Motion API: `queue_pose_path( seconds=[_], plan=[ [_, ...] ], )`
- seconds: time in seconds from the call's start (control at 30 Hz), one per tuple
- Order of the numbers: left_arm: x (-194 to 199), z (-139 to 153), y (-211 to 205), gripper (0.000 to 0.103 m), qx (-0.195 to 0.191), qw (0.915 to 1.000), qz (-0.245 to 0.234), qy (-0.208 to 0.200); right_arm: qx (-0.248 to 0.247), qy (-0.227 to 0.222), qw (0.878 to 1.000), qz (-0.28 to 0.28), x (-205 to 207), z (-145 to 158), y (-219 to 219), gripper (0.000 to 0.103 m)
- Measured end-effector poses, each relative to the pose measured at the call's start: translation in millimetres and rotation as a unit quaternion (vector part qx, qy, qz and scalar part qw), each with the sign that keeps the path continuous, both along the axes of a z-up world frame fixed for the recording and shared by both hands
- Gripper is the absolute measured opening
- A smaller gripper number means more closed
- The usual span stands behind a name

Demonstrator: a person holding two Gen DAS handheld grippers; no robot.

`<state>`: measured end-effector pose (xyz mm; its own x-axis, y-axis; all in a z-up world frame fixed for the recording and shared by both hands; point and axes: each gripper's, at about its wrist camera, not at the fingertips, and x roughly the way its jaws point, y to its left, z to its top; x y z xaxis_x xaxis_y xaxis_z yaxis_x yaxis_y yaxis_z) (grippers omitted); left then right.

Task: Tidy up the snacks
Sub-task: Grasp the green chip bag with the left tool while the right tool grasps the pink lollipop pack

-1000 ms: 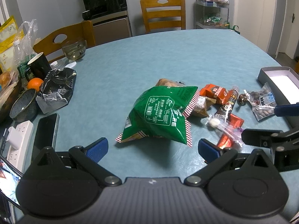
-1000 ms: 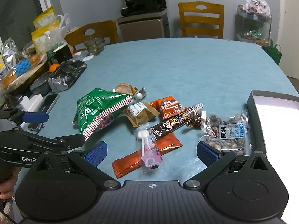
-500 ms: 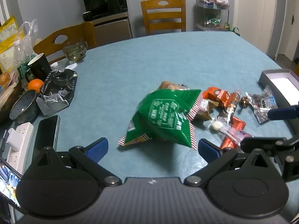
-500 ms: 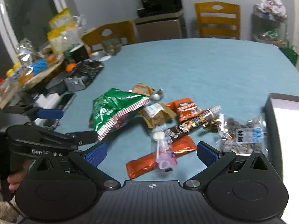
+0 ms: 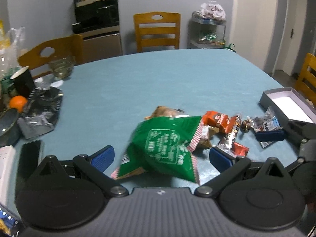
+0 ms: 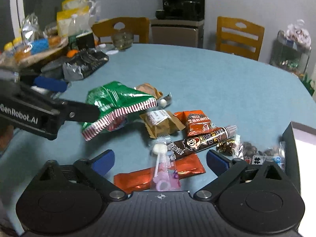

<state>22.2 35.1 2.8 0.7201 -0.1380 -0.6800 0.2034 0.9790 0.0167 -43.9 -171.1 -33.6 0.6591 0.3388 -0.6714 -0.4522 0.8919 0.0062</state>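
Teal cloth over a rounded surface (image 5: 177, 79), with snacks heaped toward its right edge. Green crisp bag (image 5: 165, 148) with red-striped seams, lying between the spread blue pads of the left claw (image 5: 161, 157), not pinched; open. Right claw (image 6: 160, 161) closing, pads not yet pressing, over a pink lollipop packet (image 6: 165, 174) lying across a flat orange-red wrapper (image 6: 138, 179). Beyond these, a dark brown tube-shaped pack (image 6: 201, 141), an orange sachet (image 6: 199, 121), a tan wrapped cake (image 6: 160, 123) and a clear bag of nuts (image 6: 258, 154). Open grey box (image 5: 286, 102) with pale inside at the right edge, just beside the nuts. Crumpled silver-black bag (image 5: 41, 110) and an orange (image 5: 18, 102) near the left edge.
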Motion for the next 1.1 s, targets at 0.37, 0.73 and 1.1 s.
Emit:
queue_pose_path(
  seconds=[0.37, 0.73, 1.1],
  plan=[
    [35.6, -33.3, -12.2, 0.103, 0.007, 0.9999, 0.004, 0.012, 0.011, 0.007, 1.000, -0.008, 11.9, -21.9, -0.9, 0.069],
    [40.7, -58.3, -3.4, 0.098, 0.008, 0.9996, 0.016, 0.020, -0.011, -0.026, 1.000, -0.006, 7.6, -25.3, 4.0, 0.046],
    [36.2, -60.8, 3.7, 0.078, 0.002, 0.9998, 0.014, 0.012, -0.054, -0.057, 0.997, 0.006, 1.6, -30.0, 14.1, 0.030]
  ],
)
